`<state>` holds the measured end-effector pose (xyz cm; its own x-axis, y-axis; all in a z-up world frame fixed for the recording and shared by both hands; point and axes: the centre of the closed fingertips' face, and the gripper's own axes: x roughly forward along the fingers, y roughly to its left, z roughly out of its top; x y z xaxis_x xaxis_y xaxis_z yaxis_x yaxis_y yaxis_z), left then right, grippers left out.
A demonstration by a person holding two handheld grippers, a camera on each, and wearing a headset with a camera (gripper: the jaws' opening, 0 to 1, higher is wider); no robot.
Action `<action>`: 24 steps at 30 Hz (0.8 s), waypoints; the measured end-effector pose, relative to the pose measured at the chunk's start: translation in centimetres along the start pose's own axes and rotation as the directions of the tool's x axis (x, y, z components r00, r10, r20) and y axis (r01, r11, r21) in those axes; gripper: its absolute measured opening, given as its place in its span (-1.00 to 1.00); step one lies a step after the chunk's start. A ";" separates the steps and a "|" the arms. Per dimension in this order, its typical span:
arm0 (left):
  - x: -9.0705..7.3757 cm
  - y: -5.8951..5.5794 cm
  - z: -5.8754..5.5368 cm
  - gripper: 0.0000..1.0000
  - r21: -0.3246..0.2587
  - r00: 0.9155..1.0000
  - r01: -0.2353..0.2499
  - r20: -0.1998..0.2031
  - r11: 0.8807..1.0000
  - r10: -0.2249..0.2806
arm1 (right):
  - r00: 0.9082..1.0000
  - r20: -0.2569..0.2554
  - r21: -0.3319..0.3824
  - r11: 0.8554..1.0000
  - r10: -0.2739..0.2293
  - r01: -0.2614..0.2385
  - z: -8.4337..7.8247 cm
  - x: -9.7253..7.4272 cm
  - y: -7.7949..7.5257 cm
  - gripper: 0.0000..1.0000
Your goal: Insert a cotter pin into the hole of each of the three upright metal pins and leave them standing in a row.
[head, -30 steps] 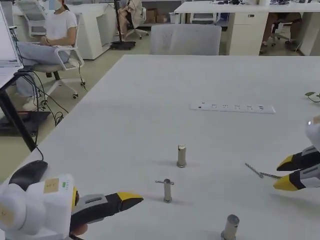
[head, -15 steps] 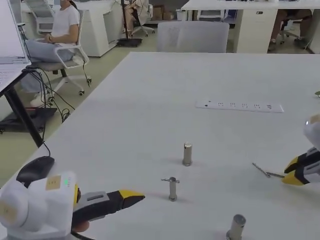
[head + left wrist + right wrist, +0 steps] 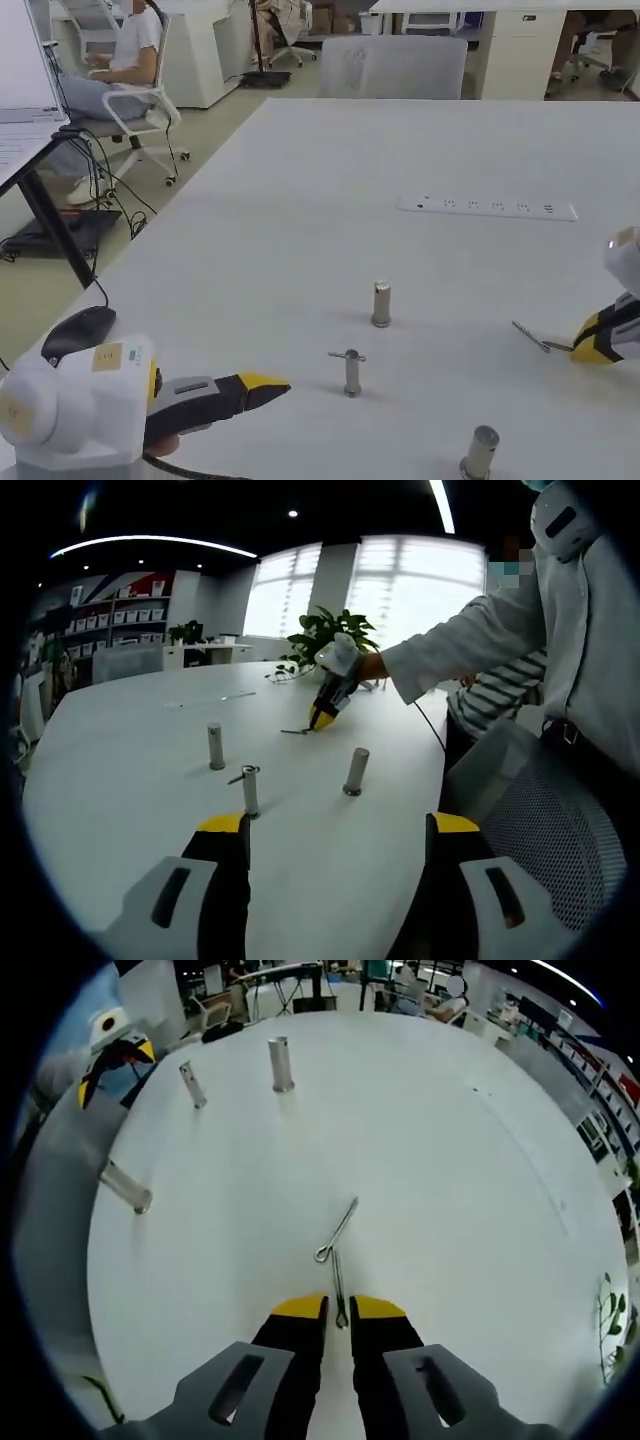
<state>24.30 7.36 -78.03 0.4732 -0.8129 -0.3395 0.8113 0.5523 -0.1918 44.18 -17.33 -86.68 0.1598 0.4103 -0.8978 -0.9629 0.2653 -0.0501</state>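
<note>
While the right gripper (image 3: 340,1310) lies low on the table, its jaws are nearly together, and the end of one cotter (image 3: 337,1275) sits in the narrow gap between them. We cannot tell if they pinch it yet. The cotter's long axis runs almost straight forward along the jaws. A second cotter (image 3: 340,1228) lies slanted just beyond it, and their ends almost touch.

We take the middle pin (image 3: 351,372) as our mark; it already carries a cotter through its hole. Both loose cotters lie well to its right. The far pin (image 3: 381,303) stands just behind it, and the near pin (image 3: 481,452) stands in front and to the right; both are bare.

The left gripper (image 3: 338,830) is wide open and holds nothing, just left of the middle pin. We judge the pick belongs to the right gripper. The cotter must then be turned crosswise to a bare pin, probably the near pin.
</note>
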 end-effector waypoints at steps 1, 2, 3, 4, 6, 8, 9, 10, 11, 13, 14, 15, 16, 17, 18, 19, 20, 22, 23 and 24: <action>0.0 0.0 0.0 0.41 -0.001 1.000 0.000 0.002 1.000 0.000 | 1.000 -0.004 -0.014 1.000 -0.003 0.003 0.0 0.0 0.0 -0.77; 0.0 0.0 0.1 0.42 -0.002 1.000 0.000 0.003 1.000 0.000 | 1.000 -0.008 -0.023 1.000 -0.003 0.003 0.0 0.0 0.2 -0.79; 0.1 0.0 0.1 0.42 -0.002 1.000 0.000 0.004 1.000 0.000 | 1.000 -0.013 -0.035 0.999 -0.004 0.004 0.0 0.0 0.3 -0.81; 0.1 0.0 0.0 0.42 -0.002 1.000 0.000 0.003 1.000 0.000 | 1.000 -0.017 -0.048 0.999 -0.007 0.006 0.0 0.0 0.3 -0.82; 0.2 0.0 0.0 0.41 -0.003 1.000 0.001 0.003 1.000 -0.001 | 1.000 -0.021 -0.062 0.998 -0.009 0.007 0.0 0.0 0.4 -0.85; 0.2 -0.1 0.0 0.41 -0.004 1.000 0.003 0.003 1.000 -0.003 | 1.000 -0.024 -0.070 0.997 -0.013 0.011 0.0 0.0 0.3 -0.89; 0.2 -0.1 0.0 0.41 -0.003 1.000 0.003 0.002 1.000 -0.003 | 1.000 -0.023 -0.072 0.997 -0.014 0.012 0.0 0.0 0.3 -0.89; 0.2 -0.1 0.1 0.41 -0.003 1.000 0.003 0.002 1.000 -0.003 | 1.000 -0.023 -0.075 0.997 -0.016 0.014 0.0 0.0 0.3 -0.89; 0.2 -0.1 0.1 0.41 -0.003 1.000 0.003 0.003 1.000 -0.003 | 1.000 -0.023 -0.080 0.997 -0.017 0.015 0.0 0.0 0.3 -0.90; 0.2 -0.1 0.1 0.41 -0.003 1.000 0.003 0.003 1.000 -0.003 | 1.000 -0.025 -0.095 0.995 -0.019 0.017 0.0 0.0 0.3 -0.90; 0.2 -0.1 0.1 0.41 -0.003 1.000 0.002 0.003 1.000 -0.002 | 0.999 -0.027 -0.102 0.995 -0.021 0.018 0.0 0.1 0.3 -0.90; 0.2 -0.1 0.1 0.41 -0.003 1.000 0.002 0.003 1.000 -0.002 | 0.999 -0.029 -0.110 0.994 -0.023 0.019 0.0 0.1 0.3 -0.91; 0.1 -0.1 0.1 0.41 -0.003 1.000 0.002 0.003 1.000 -0.002 | 0.999 -0.032 -0.121 0.992 -0.024 0.020 0.0 0.1 0.4 -0.91; 0.1 -0.1 0.1 0.41 -0.002 1.000 0.002 0.003 1.000 -0.002 | 0.999 -0.032 -0.119 0.993 -0.023 0.019 0.0 0.0 0.4 -0.91; 0.1 -0.1 0.2 0.41 -0.002 1.000 0.003 0.003 1.000 -0.003 | 0.999 -0.028 -0.119 0.993 -0.019 0.015 0.0 0.0 0.5 -0.92; 0.1 -0.1 0.2 0.41 -0.001 1.000 0.003 0.004 1.000 -0.003 | 0.999 -0.025 -0.120 0.993 -0.019 0.016 0.1 0.0 0.5 -0.92; 0.1 -0.1 0.2 0.41 -0.001 1.000 0.003 0.004 1.000 -0.003 | 0.999 -0.024 -0.125 0.992 -0.022 0.019 0.1 -0.1 0.5 -0.92; 0.1 -0.1 0.3 0.41 -0.002 1.000 0.002 0.007 1.000 -0.002 | 1.000 -0.021 -0.125 0.992 -0.022 0.019 0.1 -0.2 0.5 -0.93; 0.1 -0.1 0.4 0.41 -0.001 1.000 0.002 0.007 1.000 -0.002 | 1.000 -0.019 -0.124 0.992 -0.023 0.021 0.1 -0.3 0.5 -0.93; 0.2 -0.2 0.4 0.41 0.000 1.000 0.004 0.007 1.000 -0.004 | 1.000 -0.016 -0.122 0.992 -0.022 0.020 0.2 -0.4 0.6 -0.93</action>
<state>24.39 7.04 -77.72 0.4725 -0.8163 -0.3323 0.8129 0.5493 -0.1935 43.60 -17.21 -86.28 0.1778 0.3900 -0.9035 -0.9788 0.1651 -0.1214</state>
